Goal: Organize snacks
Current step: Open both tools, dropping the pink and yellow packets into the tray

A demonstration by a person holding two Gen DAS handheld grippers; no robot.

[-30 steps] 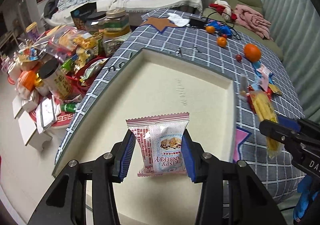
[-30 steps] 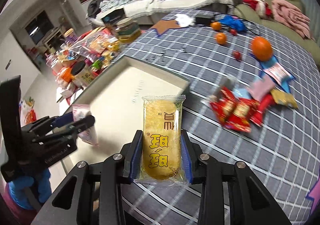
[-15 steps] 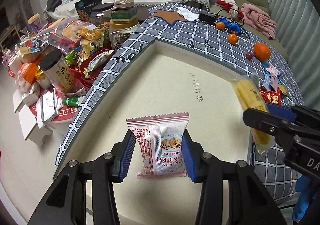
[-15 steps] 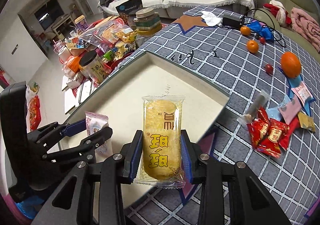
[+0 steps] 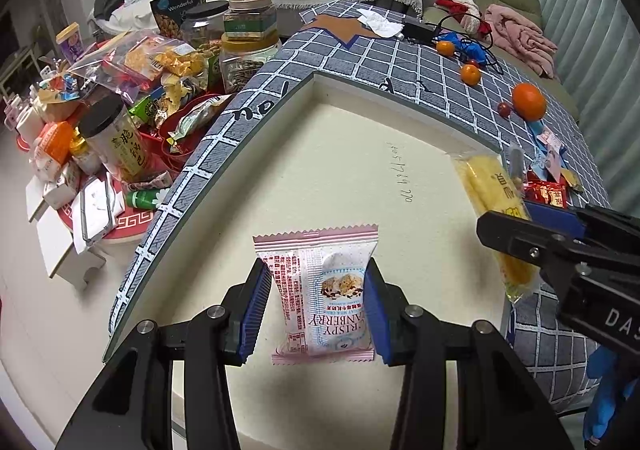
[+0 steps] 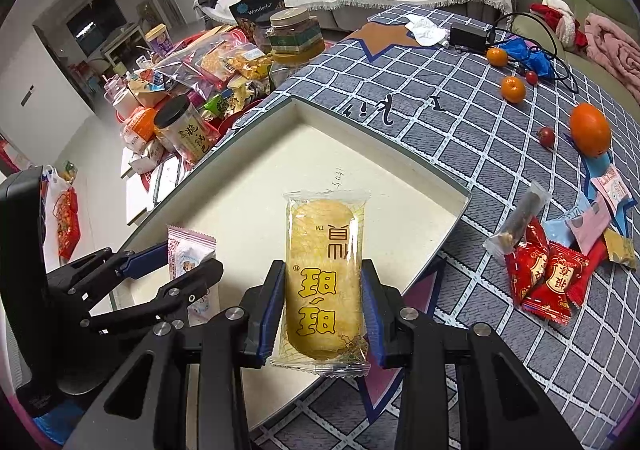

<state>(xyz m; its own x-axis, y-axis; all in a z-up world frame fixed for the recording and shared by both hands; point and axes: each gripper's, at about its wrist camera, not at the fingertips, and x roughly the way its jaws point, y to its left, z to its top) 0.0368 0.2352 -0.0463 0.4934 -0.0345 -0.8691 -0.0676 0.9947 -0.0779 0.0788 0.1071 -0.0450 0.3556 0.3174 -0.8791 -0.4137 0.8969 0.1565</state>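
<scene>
1. I am holding the pink cranberry crisp packet (image 5: 320,290) in my left gripper (image 5: 316,302), jaws clamped on its sides, long axis running away from me, over the near-left part of the cream tray (image 5: 344,153).
2. My right gripper (image 6: 324,310) is pinching the yellow rice cracker packet (image 6: 324,274) lengthwise, hanging over the tray's near right edge; the tray floor is lying just beyond it.
3. Red candy packets (image 6: 544,282) are lying on the checked tablecloth (image 6: 460,121) beyond that edge.
</scene>
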